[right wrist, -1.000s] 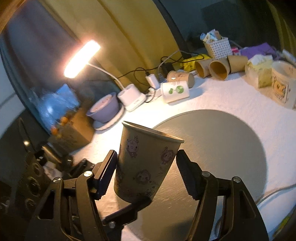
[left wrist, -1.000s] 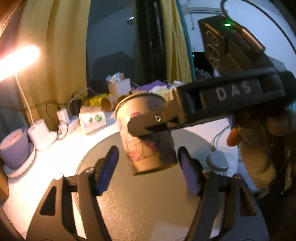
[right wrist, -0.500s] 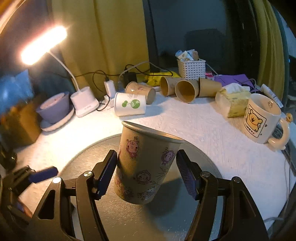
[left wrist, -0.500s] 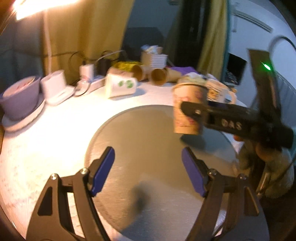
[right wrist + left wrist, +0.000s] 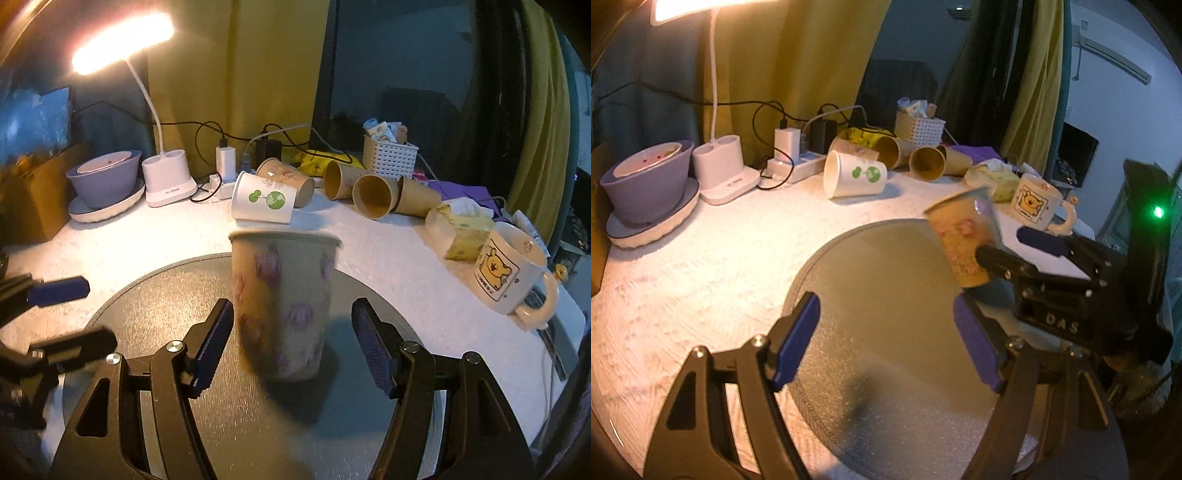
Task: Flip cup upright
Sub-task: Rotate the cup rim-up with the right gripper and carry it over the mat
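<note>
A tan paper cup (image 5: 282, 306) with cartoon prints stands mouth up on the round grey mat (image 5: 177, 295), motion-blurred. My right gripper (image 5: 291, 347) is open, its blue-padded fingers on either side of the cup with gaps to it. In the left wrist view the same cup (image 5: 964, 240) sits tilted at the mat's (image 5: 871, 295) right edge, between the right gripper's fingers. My left gripper (image 5: 886, 339) is open and empty above the mat, left of the cup.
Several paper cups (image 5: 373, 195) lie on their sides at the back, with a white cup (image 5: 264, 199). A bear mug (image 5: 513, 273) and tissue pack (image 5: 461, 229) stand right. A lamp base (image 5: 168, 181), purple bowl (image 5: 105, 181) and power strip stand left.
My right gripper has opened and let go of the cup, which now rests on the mat. My left gripper has drawn back to the left, away from the cup.
</note>
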A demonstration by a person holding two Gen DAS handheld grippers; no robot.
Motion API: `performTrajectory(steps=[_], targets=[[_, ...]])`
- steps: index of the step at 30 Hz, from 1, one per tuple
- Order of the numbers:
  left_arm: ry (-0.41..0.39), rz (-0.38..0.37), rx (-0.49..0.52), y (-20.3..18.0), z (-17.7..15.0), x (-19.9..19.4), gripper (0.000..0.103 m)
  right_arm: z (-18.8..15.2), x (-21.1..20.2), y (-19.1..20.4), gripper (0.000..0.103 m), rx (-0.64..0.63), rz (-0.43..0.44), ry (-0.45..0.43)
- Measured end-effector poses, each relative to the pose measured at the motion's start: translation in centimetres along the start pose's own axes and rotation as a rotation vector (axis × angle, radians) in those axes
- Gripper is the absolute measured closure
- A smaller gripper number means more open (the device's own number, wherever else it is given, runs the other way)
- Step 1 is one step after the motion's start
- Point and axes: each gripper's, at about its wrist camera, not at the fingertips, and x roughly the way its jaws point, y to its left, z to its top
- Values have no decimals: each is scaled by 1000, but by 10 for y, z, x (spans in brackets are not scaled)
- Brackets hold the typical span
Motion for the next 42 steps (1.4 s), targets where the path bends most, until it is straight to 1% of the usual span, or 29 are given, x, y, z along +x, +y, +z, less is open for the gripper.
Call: performTrajectory(steps=[3, 5, 7, 9, 10, 13, 17, 19, 21, 22, 25, 27, 28, 30, 31, 34, 36, 38, 41, 42], targets=[[-5, -1, 10, -3, 0, -1, 27, -7, -5, -2, 34, 3, -2, 5], [-6, 1, 13, -4, 0, -1, 27, -8, -5, -3, 34, 13, 16, 21], [-10, 3, 12, -5, 0, -2, 27, -2, -5, -4, 34, 20, 48, 35], [-16, 6, 12, -4, 0, -4, 27, 10, -2, -3, 34, -6, 79, 59], [-17, 8, 9, -3, 1, -4, 27, 23, 4, 0, 34, -37, 114, 104], [-14, 16, -9, 1, 2, -3, 27, 54, 21, 2, 34, -70, 147, 169], [-12, 37, -46, 15, 6, -1, 27, 81, 64, 2, 33, -94, 247, 376], [-12, 46, -74, 24, 8, -2, 27, 87, 82, 7, 33, -141, 278, 458], [-13, 55, -92, 31, 10, -1, 27, 90, 93, 9, 33, -162, 271, 500], [-11, 57, -99, 33, 10, -1, 27, 92, 102, 12, 33, -174, 272, 535], [-4, 54, -113, 38, 11, 0, 27, 93, 119, 19, 33, -214, 290, 606], [-2, 51, -115, 39, 11, 1, 27, 92, 125, 22, 33, -239, 297, 633], [-1, 49, -116, 40, 11, 1, 27, 92, 126, 24, 33, -246, 305, 633], [-2, 50, -120, 40, 11, 0, 27, 93, 121, 23, 36, -232, 300, 596], [-3, 51, -121, 40, 11, 0, 27, 95, 117, 22, 36, -219, 293, 560], [-2, 53, -120, 40, 12, 0, 27, 95, 91, 20, 36, -160, 335, 415], [-6, 58, -114, 38, 12, 0, 27, 87, 66, 20, 36, -139, 350, 286], [-12, 65, -105, 36, 12, -1, 27, 75, 46, 17, 36, -115, 349, 179], [-19, 75, -87, 31, 11, -2, 27, 53, 27, 11, 36, -69, 333, 84], [-20, 78, -81, 29, 10, -2, 27, 48, 26, 10, 36, -62, 328, 69]])
